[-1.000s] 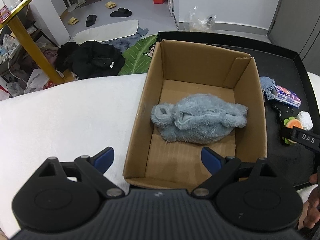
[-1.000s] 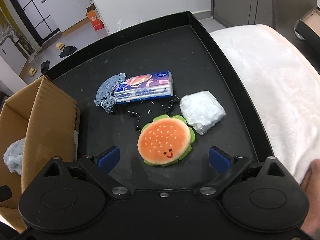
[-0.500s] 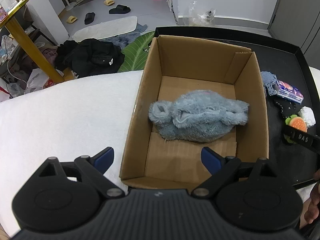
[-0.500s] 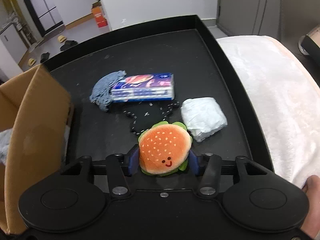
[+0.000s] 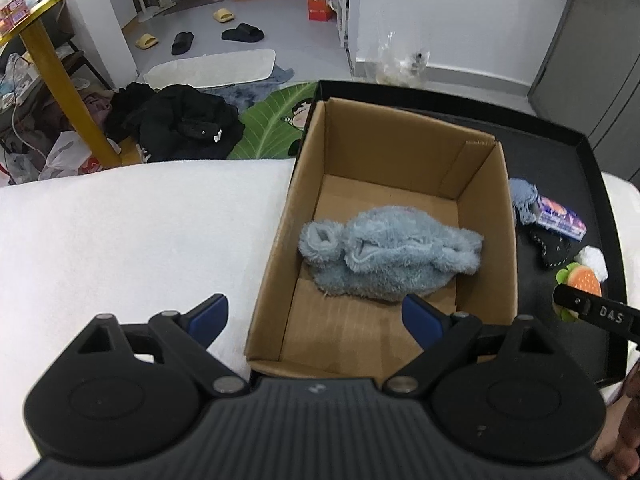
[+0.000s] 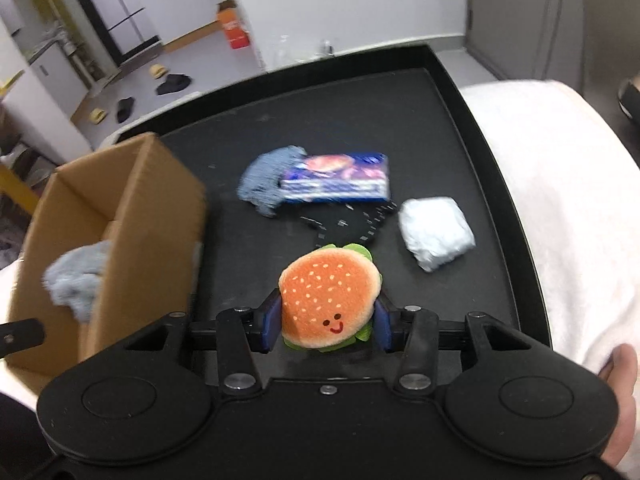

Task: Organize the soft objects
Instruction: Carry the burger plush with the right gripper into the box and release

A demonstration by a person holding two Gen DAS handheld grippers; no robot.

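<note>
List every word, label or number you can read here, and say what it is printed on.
"DAS": white letters on the black finger of the right gripper, seen in the left wrist view.
Blue packet on the black tray: print too blurred to read.
Orange box on the floor: marks too small to read.

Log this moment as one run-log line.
right claw: shut on burger plush | left claw: open, above cardboard box | box holds: blue fluffy toy
</note>
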